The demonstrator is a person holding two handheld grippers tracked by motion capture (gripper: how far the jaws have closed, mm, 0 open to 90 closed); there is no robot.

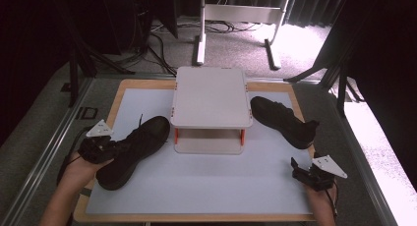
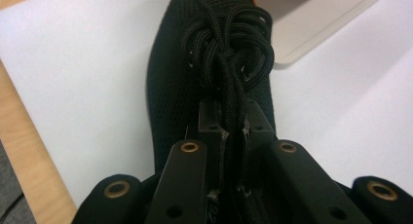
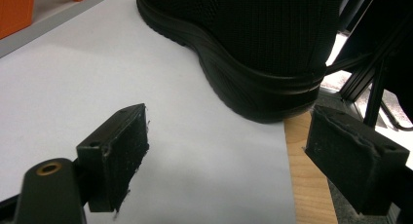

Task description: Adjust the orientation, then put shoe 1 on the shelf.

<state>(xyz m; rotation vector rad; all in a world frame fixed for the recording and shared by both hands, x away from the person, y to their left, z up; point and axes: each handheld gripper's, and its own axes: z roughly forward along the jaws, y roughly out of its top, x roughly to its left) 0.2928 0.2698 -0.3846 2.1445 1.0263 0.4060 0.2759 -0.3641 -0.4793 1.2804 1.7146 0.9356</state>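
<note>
We saw the left gripper [image 1: 105,148] at the near left of the white mat [image 1: 206,186], clamped on the laces [image 2: 234,107] of the left shoe [image 1: 135,150]. In the left gripper view its two black jaws stood close together with the lace strands pinched between the pads, and the knotted bundle of laces lay just beyond the jaw tips, on top of the shoe's mesh upper. That shoe lay slanted on the mat, its toe touching or almost touching the lower front corner of the white two-tier stand [image 1: 210,96]; we could not tell which.

The right gripper [image 1: 301,171] sat at the near right edge of the mat with its jaws spread wide and nothing between them. The right shoe [image 1: 282,120] lay beyond it, beside the stand's right side, heel towards the gripper and apart from it.

Much of the left shoe's opening was covered by the gripper and the hand [image 1: 81,167] in the high view. In the right gripper view the right shoe [image 3: 253,44] was cut off by the frame's upper edge, so we made out just its heel and sole, which overhung the mat's edge.
</note>
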